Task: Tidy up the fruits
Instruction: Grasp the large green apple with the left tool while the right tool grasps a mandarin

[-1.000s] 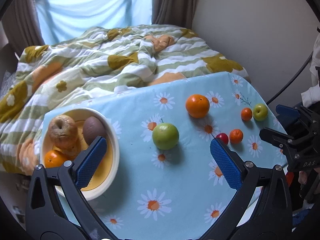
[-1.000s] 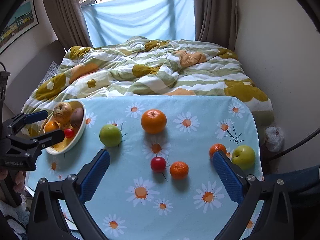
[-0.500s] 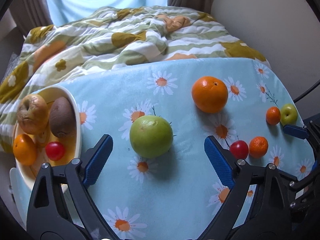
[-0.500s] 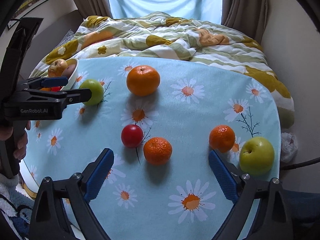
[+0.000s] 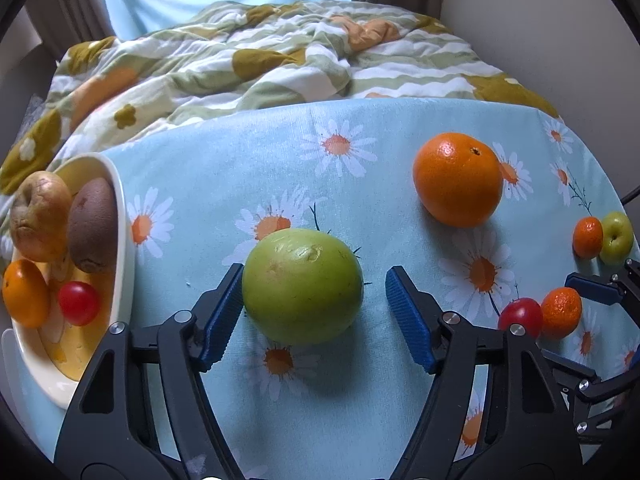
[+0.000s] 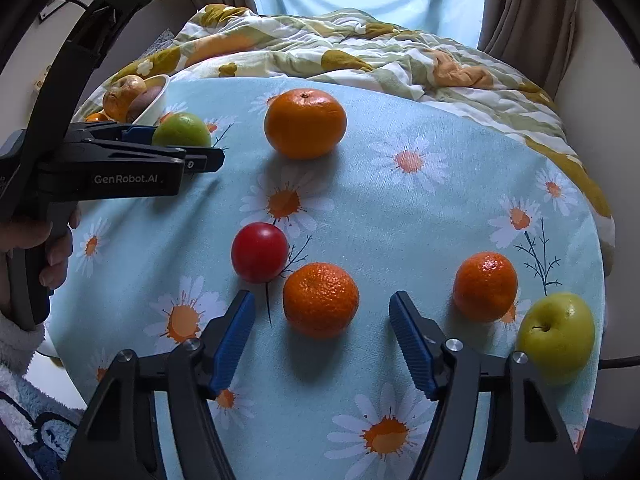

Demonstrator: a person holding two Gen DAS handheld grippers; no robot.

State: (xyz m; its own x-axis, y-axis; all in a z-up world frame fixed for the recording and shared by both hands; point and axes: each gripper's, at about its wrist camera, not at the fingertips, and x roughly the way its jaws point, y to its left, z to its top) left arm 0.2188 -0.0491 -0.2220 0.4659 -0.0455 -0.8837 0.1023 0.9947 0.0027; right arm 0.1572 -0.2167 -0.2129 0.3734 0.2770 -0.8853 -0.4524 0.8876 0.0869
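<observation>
Four fruits already in the bowl [image 5: 122,240] at the desk's [image 5: 240,168] left edge. Six left out. Left claw [image 5: 314,312] wide around the green apple [image 5: 302,286], not squeezing yet. Right claw [image 6: 322,338] wide, just before a small orange [image 6: 320,300]. Red tomato [image 6: 259,252] touching that orange, maybe in the way.

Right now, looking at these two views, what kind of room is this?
Most likely a bedroom: a bed with a rumpled green-and-white striped quilt sits behind the daisy-print light blue tablecloth, with brown curtains at a window.
</observation>
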